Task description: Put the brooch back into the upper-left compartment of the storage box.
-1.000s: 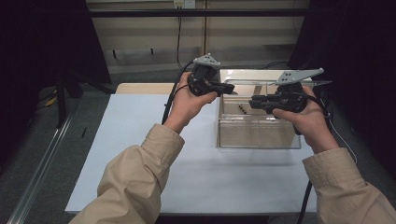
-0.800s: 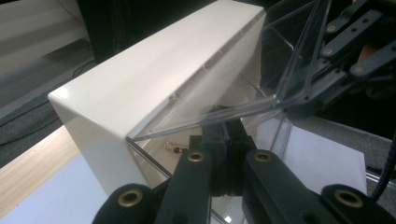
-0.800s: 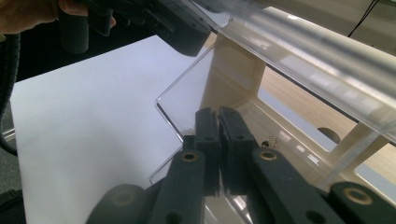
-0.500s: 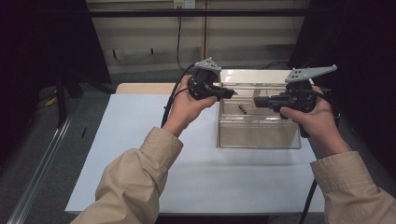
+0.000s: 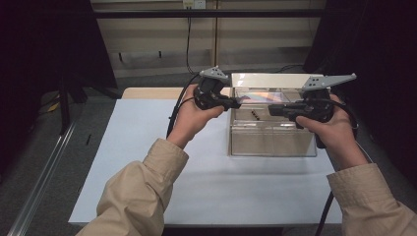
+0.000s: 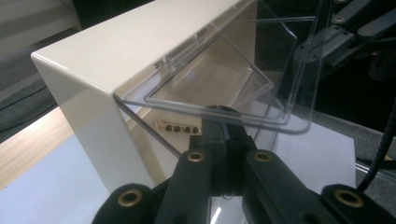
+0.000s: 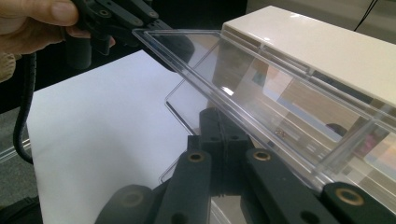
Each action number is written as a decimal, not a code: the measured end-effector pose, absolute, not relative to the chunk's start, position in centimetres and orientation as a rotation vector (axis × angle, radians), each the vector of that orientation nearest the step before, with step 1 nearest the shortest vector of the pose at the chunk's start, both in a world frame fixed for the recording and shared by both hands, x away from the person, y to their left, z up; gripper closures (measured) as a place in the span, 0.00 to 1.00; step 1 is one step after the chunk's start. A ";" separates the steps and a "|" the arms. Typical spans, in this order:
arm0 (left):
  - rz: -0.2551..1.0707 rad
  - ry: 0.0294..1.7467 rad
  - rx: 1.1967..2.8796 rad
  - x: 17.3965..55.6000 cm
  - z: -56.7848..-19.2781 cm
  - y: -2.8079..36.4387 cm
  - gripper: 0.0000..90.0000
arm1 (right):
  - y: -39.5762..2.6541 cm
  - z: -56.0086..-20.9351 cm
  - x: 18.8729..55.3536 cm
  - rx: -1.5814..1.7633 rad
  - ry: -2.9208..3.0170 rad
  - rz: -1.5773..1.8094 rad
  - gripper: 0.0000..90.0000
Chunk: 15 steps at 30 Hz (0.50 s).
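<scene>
The clear lid (image 5: 268, 94) of the box (image 5: 273, 142) is tilted partway up, hinged along the far edge where the cream back panel (image 5: 275, 79) stands. The box sits on the right half of the white bench (image 5: 147, 147), straight ahead of my 2 hands. The lid's long axis runs left to right, so its 2 short ends face my hands, 1 each.

My left hand-held gripper (image 5: 235, 103) points right at the lid's left end, and in the left gripper view its jaws are shut together right under the lid's (image 6: 224, 107) rim, seemingly touching it from below; I cannot tell if any plastic is pinched between them. My right hand-held gripper (image 5: 273, 109) points left from the other end, jaws likewise closed, having just finished closing. In the right gripper view it sits under the sloping lid (image 7: 261, 93), with nothing visibly between its fingers (image 7: 219, 126).

Inside, on the box floor, lies a small brass strip (image 6: 180, 127) with dark holes.

Both hands are about equally near the lid, so I judge that lifting or lowering it turns on moving both ends evenly about that far hinge.
</scene>
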<state>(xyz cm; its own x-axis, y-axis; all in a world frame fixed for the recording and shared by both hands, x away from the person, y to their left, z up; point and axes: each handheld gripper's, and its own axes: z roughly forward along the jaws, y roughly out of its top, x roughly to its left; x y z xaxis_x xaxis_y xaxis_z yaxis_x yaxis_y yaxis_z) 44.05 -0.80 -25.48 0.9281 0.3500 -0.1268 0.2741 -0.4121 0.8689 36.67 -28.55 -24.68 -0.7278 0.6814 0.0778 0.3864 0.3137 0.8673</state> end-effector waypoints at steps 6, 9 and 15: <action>0.062 0.443 2.021 43.5 -26.2 0.1 1.00 | -28.8 -25.1 36.4 0.969 2.271 1.376 1.00; 0.047 0.439 2.022 43.2 -26.4 0.6 1.00 | -28.9 -25.2 36.2 0.969 2.265 1.383 1.00; 0.009 0.426 2.053 42.5 -26.9 1.5 0.86 | -29.1 -25.4 36.0 0.968 2.262 1.386 1.00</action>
